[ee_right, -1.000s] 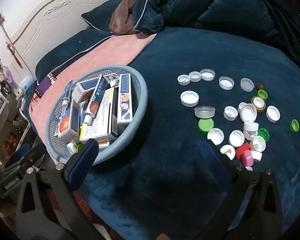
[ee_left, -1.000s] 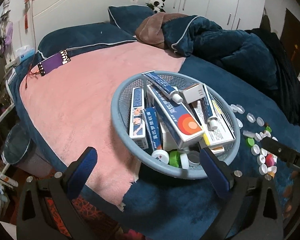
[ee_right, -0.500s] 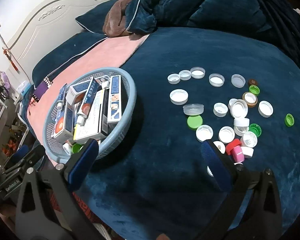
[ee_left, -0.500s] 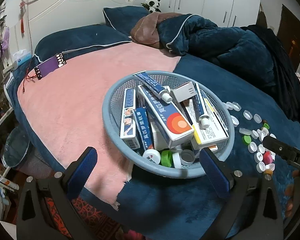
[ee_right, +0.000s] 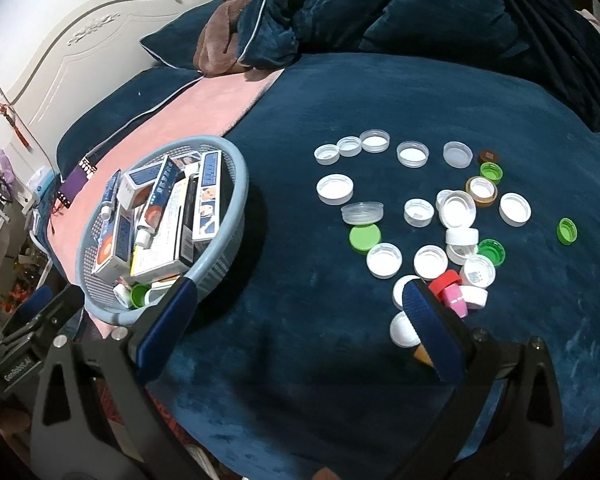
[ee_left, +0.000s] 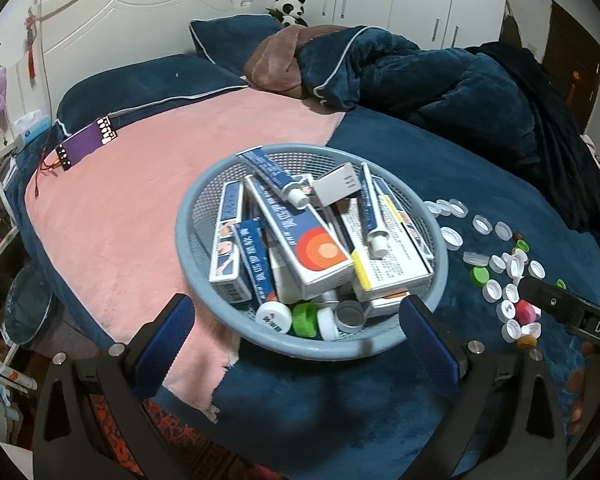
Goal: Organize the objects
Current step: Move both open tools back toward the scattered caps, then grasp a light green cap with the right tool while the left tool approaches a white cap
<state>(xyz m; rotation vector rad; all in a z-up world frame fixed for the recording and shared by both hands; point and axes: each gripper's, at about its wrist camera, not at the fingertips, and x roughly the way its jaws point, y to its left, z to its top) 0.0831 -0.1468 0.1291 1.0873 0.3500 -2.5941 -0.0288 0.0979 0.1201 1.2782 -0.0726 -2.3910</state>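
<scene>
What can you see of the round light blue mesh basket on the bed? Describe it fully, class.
The round light blue mesh basket has a smooth thick rim above perforated, plastic-looking walls. It stands upright on the bed, straddling the pink blanket and dark blue cover. It is piled with blue-and-white medicine boxes, tubes and, at its near side, a few bottle caps. Neither open gripper touches it; the loose caps lie apart on the cover.
</scene>
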